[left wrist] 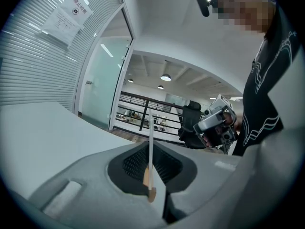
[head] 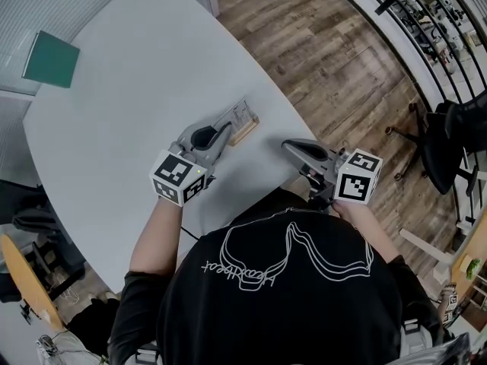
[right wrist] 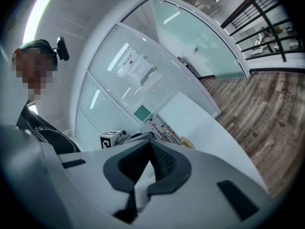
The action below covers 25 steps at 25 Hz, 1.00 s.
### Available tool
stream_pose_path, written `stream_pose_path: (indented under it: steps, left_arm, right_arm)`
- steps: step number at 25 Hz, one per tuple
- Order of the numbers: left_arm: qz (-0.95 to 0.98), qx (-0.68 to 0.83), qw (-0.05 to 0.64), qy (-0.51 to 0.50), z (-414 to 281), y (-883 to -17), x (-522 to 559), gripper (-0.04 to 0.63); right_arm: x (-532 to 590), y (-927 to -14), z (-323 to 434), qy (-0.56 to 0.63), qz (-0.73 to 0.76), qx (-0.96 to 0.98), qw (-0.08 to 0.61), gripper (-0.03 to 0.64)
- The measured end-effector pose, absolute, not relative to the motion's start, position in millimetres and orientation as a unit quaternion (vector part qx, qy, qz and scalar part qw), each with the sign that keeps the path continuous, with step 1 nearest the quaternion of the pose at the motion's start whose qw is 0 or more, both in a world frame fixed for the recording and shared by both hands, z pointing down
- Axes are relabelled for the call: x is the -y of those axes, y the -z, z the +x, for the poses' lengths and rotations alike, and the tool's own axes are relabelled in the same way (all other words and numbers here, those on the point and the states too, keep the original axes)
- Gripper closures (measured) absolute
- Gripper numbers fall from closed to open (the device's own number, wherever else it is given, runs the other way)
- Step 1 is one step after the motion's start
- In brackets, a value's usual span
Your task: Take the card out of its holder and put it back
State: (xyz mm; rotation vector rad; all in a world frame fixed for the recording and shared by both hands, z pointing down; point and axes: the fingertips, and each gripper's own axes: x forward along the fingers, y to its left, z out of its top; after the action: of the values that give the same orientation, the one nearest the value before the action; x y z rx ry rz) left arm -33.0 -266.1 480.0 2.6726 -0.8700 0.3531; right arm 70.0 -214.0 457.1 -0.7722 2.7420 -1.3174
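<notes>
left tongs (head: 227, 134) clench the edge of the card (head: 240, 115), which stands in its wooden holder (head: 246, 131) on the worktop (head: 137, 90) at frame centre, long axis in line with them; right tongs (head: 288, 146), clenched empty, sit lower right, farther off.

Premises: an office. Evidence — a large white meeting table (head: 137, 90), a black swivel chair (head: 445, 139) on wood-effect flooring (head: 327, 67), and glass partitions (right wrist: 205, 37) beside slatted panels (left wrist: 33, 66) bearing a printed notice (left wrist: 66, 15). Round ceiling lights (left wrist: 166, 77) hang beyond a black railing (left wrist: 138, 111).
</notes>
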Motion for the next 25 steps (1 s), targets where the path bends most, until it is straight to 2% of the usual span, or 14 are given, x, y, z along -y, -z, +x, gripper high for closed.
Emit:
stream_pose_path:
  steps: [25]
  left_arm:
    - [0.927, 0.291, 0.181, -0.153, -26.4, -515.9, 263.0, 0.569]
  right_arm:
    - [215.7, -462.1, 71.1, 0.426, -0.249, -0.87, 0.001, 0.607]
